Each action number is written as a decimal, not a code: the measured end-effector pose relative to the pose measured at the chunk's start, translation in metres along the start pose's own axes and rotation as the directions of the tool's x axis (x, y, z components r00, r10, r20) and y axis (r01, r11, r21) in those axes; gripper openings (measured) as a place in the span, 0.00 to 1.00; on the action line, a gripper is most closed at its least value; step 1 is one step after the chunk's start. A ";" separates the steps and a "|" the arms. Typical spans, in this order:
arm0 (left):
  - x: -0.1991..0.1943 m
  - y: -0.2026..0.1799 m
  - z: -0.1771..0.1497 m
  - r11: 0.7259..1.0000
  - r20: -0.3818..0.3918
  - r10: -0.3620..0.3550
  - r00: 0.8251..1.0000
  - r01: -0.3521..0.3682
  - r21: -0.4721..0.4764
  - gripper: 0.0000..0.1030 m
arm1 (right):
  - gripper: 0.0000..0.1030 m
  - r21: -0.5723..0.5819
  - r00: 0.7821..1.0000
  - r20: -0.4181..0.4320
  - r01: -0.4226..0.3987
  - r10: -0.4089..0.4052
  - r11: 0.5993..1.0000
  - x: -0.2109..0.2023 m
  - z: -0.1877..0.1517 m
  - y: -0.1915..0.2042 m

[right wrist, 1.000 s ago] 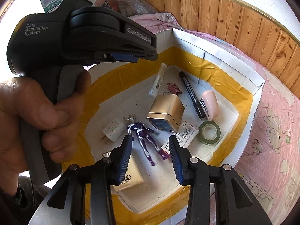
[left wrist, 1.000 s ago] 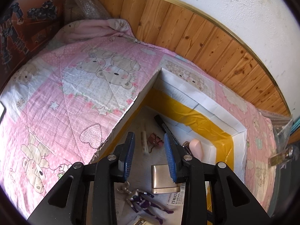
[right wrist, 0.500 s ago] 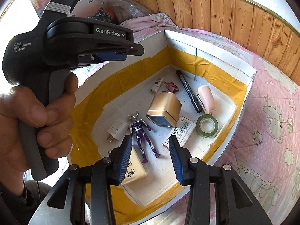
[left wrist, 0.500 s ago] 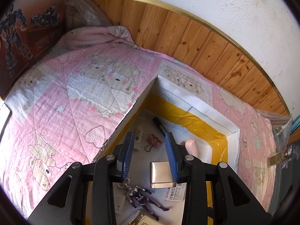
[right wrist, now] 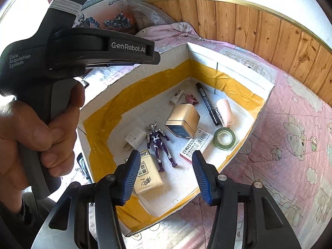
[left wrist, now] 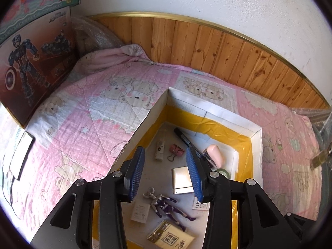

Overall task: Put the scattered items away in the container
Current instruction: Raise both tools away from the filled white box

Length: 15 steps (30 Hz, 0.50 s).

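Both grippers have drawn back and up from the white cardboard box [right wrist: 232, 68] since a second ago, so more of the pink bear quilt [left wrist: 87, 124] and more of the box floor shows past the fingertips. The left gripper [left wrist: 165, 173] hangs over the box with its blue pads set wide apart and nothing between them; the gold tin [left wrist: 182, 177] now lies just inside its right finger, and the purple figure [left wrist: 168, 206] below the gap. The right gripper [right wrist: 166, 175] is likewise spread wide and empty, the figure's [right wrist: 158, 143] legs ending between its tips, the tissue pack [right wrist: 147, 174] touching its left finger in view, the staple box [right wrist: 197, 143] just beyond its right finger. Marker [right wrist: 208, 103], pink case [right wrist: 225, 110] and tape roll [right wrist: 225, 138] lie farther ahead, all inside the box.
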<state>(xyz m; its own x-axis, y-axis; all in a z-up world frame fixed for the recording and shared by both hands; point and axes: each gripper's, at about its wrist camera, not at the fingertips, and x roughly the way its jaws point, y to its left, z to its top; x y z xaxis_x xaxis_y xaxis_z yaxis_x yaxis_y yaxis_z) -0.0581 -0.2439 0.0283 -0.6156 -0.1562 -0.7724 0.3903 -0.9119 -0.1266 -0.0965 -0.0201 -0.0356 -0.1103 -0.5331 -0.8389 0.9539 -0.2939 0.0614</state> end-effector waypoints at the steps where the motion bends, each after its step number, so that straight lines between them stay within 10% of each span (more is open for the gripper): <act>1: -0.005 0.000 -0.003 1.000 0.004 0.002 1.000 -0.002 0.005 0.43 | 0.52 -0.005 1.000 -0.001 0.003 -0.003 1.000 -0.001 -0.001 -0.001; 15: -0.065 -0.013 -0.067 0.998 -0.006 -0.051 0.999 0.051 0.035 0.47 | 0.58 -0.040 0.999 0.017 0.038 -0.038 0.998 -0.019 -0.008 -0.008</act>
<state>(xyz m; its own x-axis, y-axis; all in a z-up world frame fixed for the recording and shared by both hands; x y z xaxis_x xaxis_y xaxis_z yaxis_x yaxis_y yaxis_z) 0.0226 -0.1967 0.0380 -0.6309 -0.1074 -0.7684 0.3342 -0.9314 -0.1442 -0.1002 -0.0010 -0.0248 -0.1508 -0.5353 -0.8311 0.9593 -0.2823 0.0078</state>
